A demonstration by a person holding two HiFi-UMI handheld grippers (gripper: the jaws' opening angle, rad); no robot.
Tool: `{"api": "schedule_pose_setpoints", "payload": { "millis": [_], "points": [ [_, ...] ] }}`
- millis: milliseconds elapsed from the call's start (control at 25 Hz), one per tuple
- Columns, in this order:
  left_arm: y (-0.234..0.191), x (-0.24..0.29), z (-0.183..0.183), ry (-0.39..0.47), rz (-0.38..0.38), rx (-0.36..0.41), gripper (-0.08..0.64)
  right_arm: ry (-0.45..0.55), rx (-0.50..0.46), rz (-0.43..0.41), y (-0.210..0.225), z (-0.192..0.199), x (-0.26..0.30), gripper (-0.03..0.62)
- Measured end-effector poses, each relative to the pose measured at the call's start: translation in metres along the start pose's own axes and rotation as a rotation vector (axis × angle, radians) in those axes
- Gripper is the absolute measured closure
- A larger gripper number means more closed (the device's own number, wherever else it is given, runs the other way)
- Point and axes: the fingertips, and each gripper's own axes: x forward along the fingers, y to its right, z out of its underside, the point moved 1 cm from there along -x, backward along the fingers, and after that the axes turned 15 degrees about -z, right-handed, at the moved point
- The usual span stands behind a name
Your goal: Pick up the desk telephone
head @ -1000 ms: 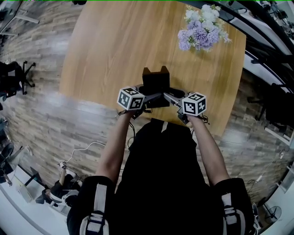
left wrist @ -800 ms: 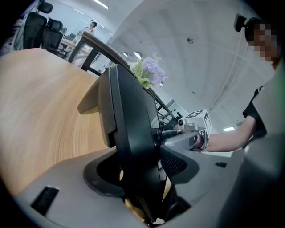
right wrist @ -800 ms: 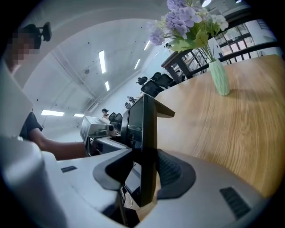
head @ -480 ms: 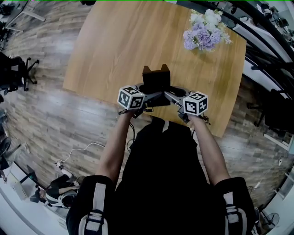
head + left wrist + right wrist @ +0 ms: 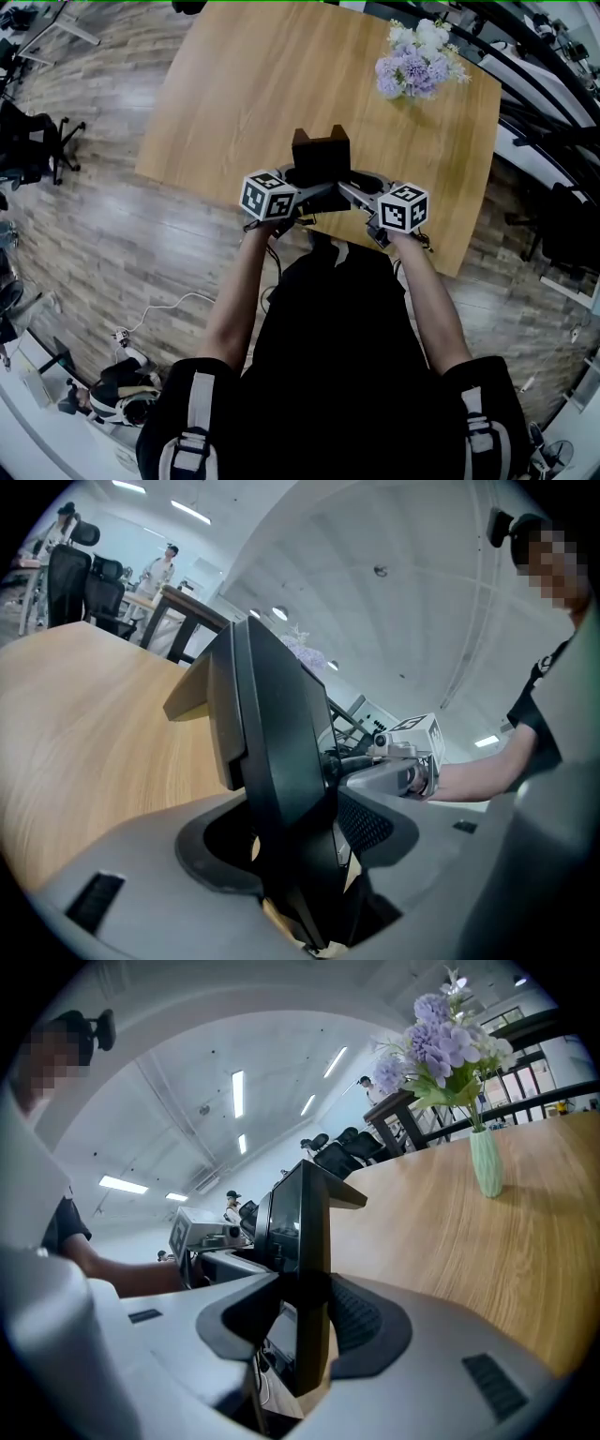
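Since the desk telephone [image 5: 321, 156] was wide, left gripper [image 5: 309, 198] and right gripper [image 5: 351, 193] each clamped one side, presumably sharing its weight.

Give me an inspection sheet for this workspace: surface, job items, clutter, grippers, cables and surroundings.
Surface: wooden table, no damage seen.
Job's things: black desk telephone, near the table's front edge, between both grippers.
Clutter: vase of purple and white flowers at the far right corner, well apart from the desk telephone.
Grippers: left gripper and right gripper, each shut on one side of the desk telephone.
Cables: white cable on the floor, left of the person.
Surroundings: plank floor; office chair at far left.
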Motion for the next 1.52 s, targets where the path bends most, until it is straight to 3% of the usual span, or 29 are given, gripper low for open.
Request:
{"api": "schedule_pose_setpoints", "payload": {
  "millis": [440,800,1520],
  "points": [
    [0.014,-0.022,-0.020,0.061,-0.010,0.028,0.284,-0.002,-0.076,0.011,-0.026,-0.021,-0.005,0.426],
    [0.023,-0.023,-0.038,0.081,-0.022,0.107,0.284,0.026,-0.112,0.018,-0.031,-0.035,-0.014,0.425],
    [0.031,-0.033,-0.062,0.179,0.002,0.069,0.284,-0.012,-0.178,0.051,-0.045,-0.062,-0.019,0.425]
  ]
}}
